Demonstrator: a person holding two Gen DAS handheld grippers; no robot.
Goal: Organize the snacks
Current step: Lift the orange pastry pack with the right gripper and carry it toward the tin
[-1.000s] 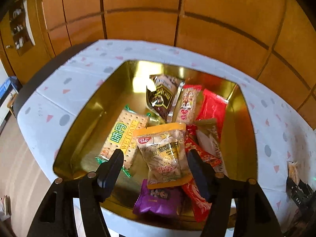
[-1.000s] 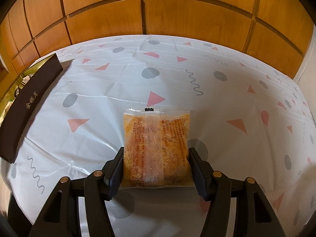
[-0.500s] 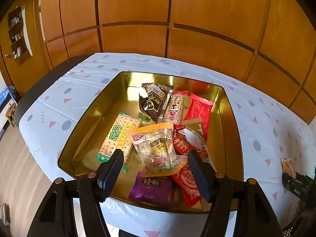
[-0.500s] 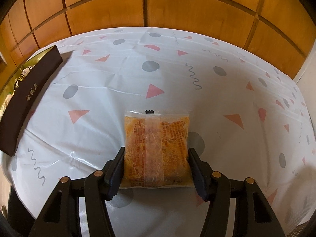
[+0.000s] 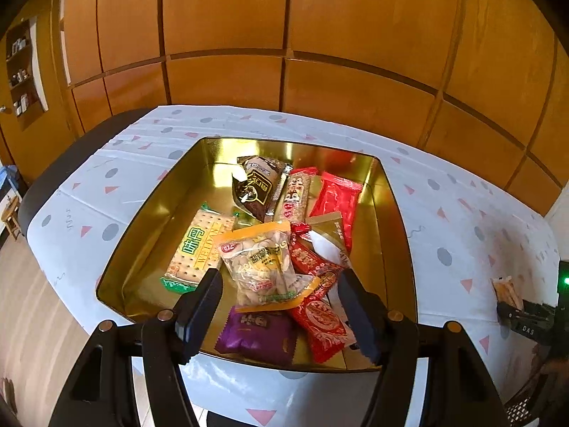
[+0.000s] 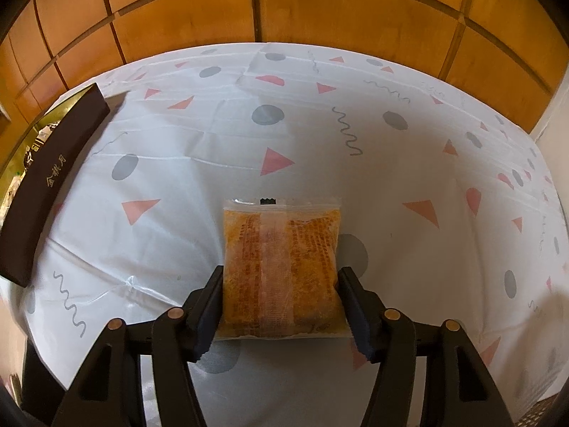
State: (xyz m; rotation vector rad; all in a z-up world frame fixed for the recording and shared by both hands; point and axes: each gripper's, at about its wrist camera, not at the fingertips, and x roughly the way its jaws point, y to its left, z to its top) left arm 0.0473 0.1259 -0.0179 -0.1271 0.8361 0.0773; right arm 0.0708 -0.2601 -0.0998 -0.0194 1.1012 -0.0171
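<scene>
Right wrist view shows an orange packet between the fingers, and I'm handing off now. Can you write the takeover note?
Right hand-held gripper: jaws opening, straddling the orange snack packet, which lies flat on the tablecloth; not gripped.
Left hand-held gripper: open, empty, above the near edge of the gold tin.
Done: the tin already holds a cracker pack, a purple pack, red packs and others.
Left: the orange packet is outside the tin, to its right. Grasp it and place it inside.
</scene>
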